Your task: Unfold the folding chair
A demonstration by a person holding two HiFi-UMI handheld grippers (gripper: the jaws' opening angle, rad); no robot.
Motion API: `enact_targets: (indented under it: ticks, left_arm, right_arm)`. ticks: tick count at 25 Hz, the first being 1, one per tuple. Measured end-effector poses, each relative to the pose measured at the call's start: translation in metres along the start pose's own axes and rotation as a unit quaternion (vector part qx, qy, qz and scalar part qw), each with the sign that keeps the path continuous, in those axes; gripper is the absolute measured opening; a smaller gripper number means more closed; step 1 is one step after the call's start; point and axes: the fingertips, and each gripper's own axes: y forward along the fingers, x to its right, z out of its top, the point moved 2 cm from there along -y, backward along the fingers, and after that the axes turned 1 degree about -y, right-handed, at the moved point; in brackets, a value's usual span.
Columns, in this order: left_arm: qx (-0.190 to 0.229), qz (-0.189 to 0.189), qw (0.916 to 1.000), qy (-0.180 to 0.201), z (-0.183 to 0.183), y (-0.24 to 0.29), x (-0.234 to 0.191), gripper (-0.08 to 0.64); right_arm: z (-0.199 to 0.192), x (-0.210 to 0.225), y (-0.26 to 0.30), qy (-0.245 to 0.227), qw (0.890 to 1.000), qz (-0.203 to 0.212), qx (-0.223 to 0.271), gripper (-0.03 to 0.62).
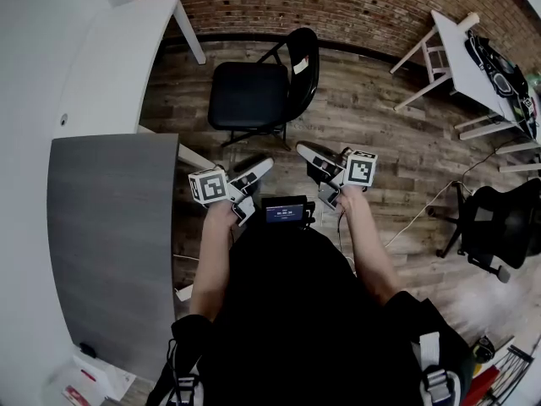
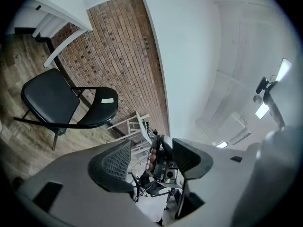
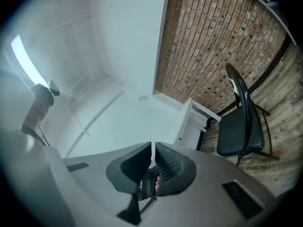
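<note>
The black folding chair (image 1: pixel 249 96) stands opened out on the wood floor, seat flat, back toward the brick wall. It also shows in the left gripper view (image 2: pixel 52 100) and the right gripper view (image 3: pixel 241 129). Both grippers hover level in front of the person's body, short of the chair and apart from it. My left gripper (image 1: pixel 259 167) (image 2: pixel 151 157) is open with nothing between its jaws. My right gripper (image 1: pixel 306 151) (image 3: pixel 152 151) has its jaws closed to a thin slit, holding nothing.
A grey table (image 1: pixel 110 227) fills the left side, with a white table (image 1: pixel 118 49) behind it. Another white table (image 1: pixel 473 53) with items stands at the far right, and a black office chair (image 1: pixel 499 222) below it. A brick wall (image 1: pixel 338 7) runs behind the chair.
</note>
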Motion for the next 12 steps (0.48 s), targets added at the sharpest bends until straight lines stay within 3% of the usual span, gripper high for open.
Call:
enact_targets:
  ticks: [12]
  left_arm:
    - [-0.003, -0.01, 0.9999, -0.006, -0.0011, 0.0019, 0.0037, 0.296]
  right_arm:
    - [-0.0019, -0.0011, -0.0005, -0.005, 1.0, -0.006, -0.005, 0.034]
